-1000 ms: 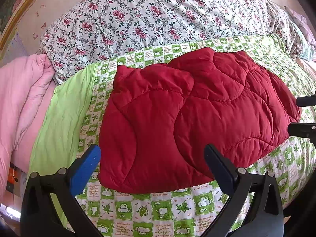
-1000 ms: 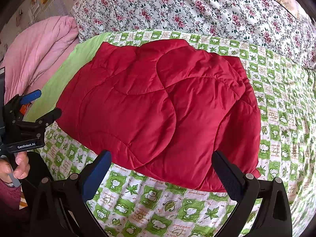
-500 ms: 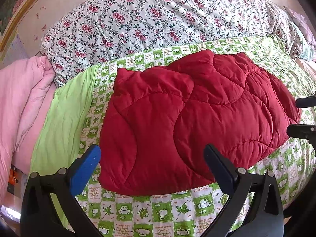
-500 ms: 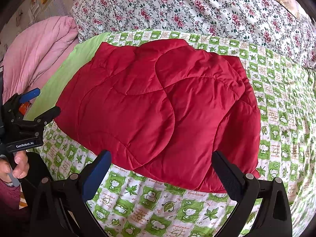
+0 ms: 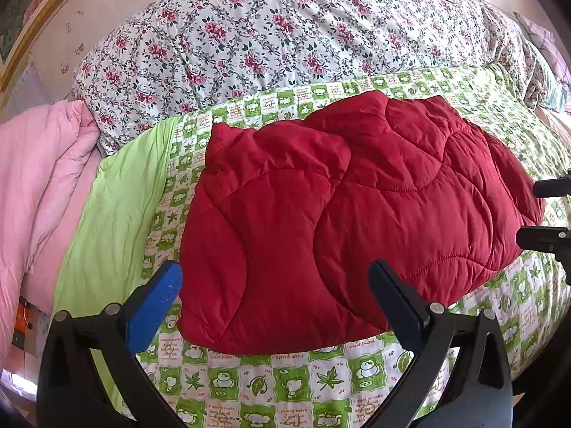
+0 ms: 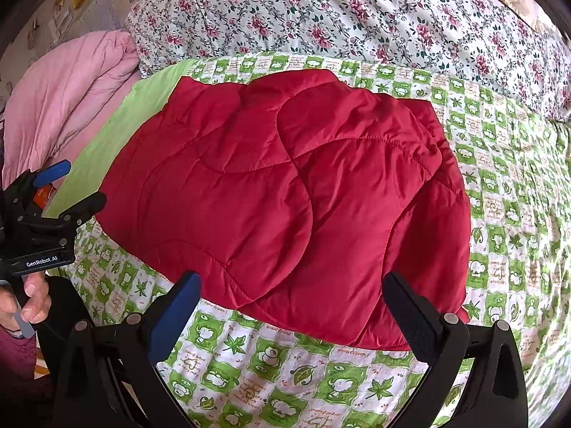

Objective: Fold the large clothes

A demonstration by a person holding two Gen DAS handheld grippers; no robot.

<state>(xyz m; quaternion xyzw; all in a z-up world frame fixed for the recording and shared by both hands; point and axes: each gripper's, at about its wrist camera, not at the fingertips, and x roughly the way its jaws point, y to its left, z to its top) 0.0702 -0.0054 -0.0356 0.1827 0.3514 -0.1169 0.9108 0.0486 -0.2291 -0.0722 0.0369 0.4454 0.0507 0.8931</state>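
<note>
A red quilted padded jacket (image 5: 342, 221) lies folded into a compact bundle on the green-and-white patterned bed cover (image 5: 285, 385). It also shows in the right wrist view (image 6: 285, 199). My left gripper (image 5: 274, 278) is open and empty, hovering just above the jacket's near edge. My right gripper (image 6: 292, 292) is open and empty, near the jacket's near edge on the right side. The left gripper (image 6: 67, 185) shows at the left in the right wrist view, held by a hand. The right gripper's fingers (image 5: 546, 239) show at the right edge of the left wrist view.
A floral quilt (image 5: 285, 35) is piled behind the jacket. A pink blanket (image 5: 39, 185) lies at the left, beside a plain green sheet edge (image 5: 114, 221). The bed cover (image 6: 517, 214) stretches to the right of the jacket.
Both grippers have drifted back slightly; the jacket sits a little lower in the left wrist view. The jacket itself has not moved.
</note>
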